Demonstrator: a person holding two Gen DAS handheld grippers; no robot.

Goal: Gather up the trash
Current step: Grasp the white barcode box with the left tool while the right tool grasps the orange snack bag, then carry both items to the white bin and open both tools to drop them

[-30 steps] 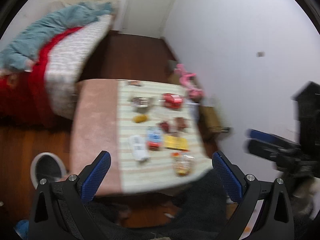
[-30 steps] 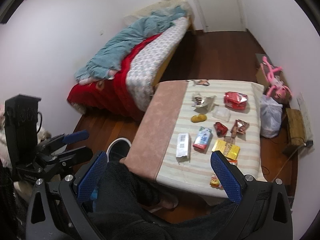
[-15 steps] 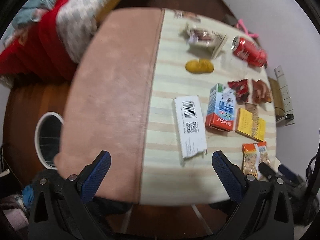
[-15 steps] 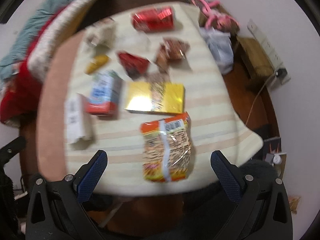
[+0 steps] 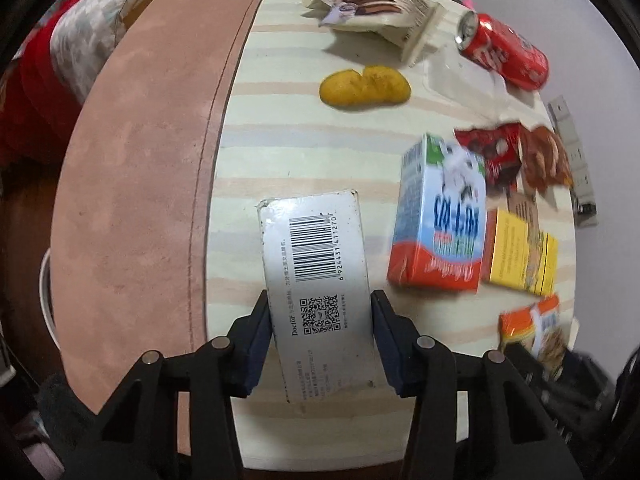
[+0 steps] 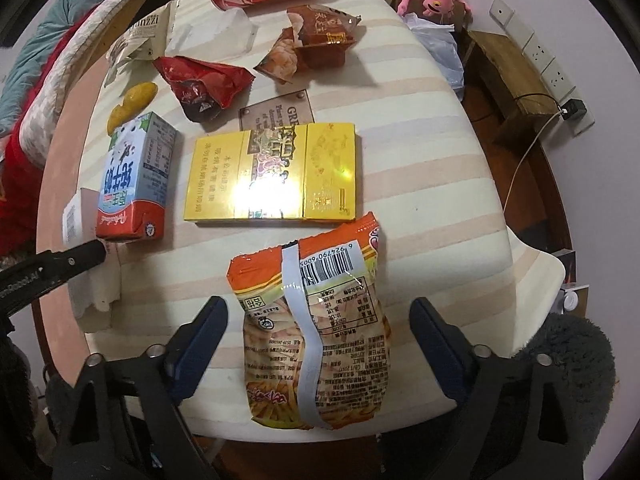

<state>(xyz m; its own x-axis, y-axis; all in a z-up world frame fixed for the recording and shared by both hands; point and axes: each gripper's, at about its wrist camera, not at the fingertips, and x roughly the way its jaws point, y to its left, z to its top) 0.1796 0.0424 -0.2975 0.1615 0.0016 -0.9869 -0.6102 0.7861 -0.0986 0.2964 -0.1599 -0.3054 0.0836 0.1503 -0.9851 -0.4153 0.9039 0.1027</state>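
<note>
Left wrist view: right edge smeared — the milk carton (image 5: pixel 440 216) and the wrappers past it are hard to read, and the orange snack bag (image 5: pixel 536 332) is cut off by dark gear. The white barcode box (image 5: pixel 320 284) lies flat on the striped tabletop (image 5: pixel 304 128), long axis running away from the camera, near end hidden between the fingers. Left gripper (image 5: pixel 320 336) has just been closing; its pads sit against the box's two long sides. Right gripper (image 6: pixel 320 344) has just been narrowing too, jaws wide and clear of the bag, which lies lengthwise between them — barcode end pointing away, near the table's front edge.
</note>
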